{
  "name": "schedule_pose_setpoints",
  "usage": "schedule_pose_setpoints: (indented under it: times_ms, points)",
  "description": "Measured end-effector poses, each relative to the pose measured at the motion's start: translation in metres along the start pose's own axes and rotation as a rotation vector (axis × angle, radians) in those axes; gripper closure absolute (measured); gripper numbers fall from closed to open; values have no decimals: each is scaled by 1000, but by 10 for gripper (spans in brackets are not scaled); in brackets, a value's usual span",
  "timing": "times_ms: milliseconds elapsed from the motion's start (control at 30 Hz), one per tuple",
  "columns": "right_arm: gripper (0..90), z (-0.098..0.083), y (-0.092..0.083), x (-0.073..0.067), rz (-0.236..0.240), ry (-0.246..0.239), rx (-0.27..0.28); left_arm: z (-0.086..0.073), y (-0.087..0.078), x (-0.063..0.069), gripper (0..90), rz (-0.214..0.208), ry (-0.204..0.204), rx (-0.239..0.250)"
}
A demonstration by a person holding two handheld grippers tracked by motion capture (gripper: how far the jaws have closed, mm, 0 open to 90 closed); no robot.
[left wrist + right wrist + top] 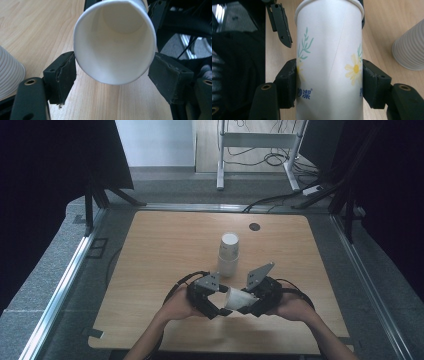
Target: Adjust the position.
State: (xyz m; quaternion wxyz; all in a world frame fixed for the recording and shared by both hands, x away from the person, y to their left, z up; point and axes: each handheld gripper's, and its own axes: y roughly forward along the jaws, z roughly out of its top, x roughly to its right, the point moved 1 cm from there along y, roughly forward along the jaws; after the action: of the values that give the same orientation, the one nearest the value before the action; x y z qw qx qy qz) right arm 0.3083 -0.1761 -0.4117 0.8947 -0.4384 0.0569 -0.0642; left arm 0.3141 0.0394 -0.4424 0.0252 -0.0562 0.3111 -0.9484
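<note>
A white paper cup (239, 298) printed with yellow flowers and green sprigs lies level above the table's near edge, between my two grippers. My right gripper (246, 306) is shut on the cup's body (329, 62), one pad pressed to each side. My left gripper (219, 309) faces the cup's open mouth (115, 42). Its jaws stand to either side of the rim, and the right gripper view shows a thin gap beside one of its fingers (283, 27). A stack of ribbed white cups (228, 254) stands mouth down at the table's middle.
The wooden table (165, 245) has a dark round grommet (254, 226) near its far edge. The ribbed stack (10, 72) (409, 47) stands close beside both grippers. Grey floor, metal rails, a desk frame and cables lie beyond the table.
</note>
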Motion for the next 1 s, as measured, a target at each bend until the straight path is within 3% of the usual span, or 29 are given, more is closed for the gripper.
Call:
schedule_pose_setpoints:
  times_ms: [233,533,800,1000]
  points:
    - [375,-10,-3,-2,-3,26,105,0,-5,-2,226,7,-33,61]
    - [375,-20,-3,-4,-27,37,228,2,-9,-2,236,-6,-36,116]
    - [375,-28,-2,-6,-33,38,294,2,-9,-3,237,-7,-38,132]
    - [375,-28,0,-8,-39,29,306,3,-8,-2,238,-19,-35,149]
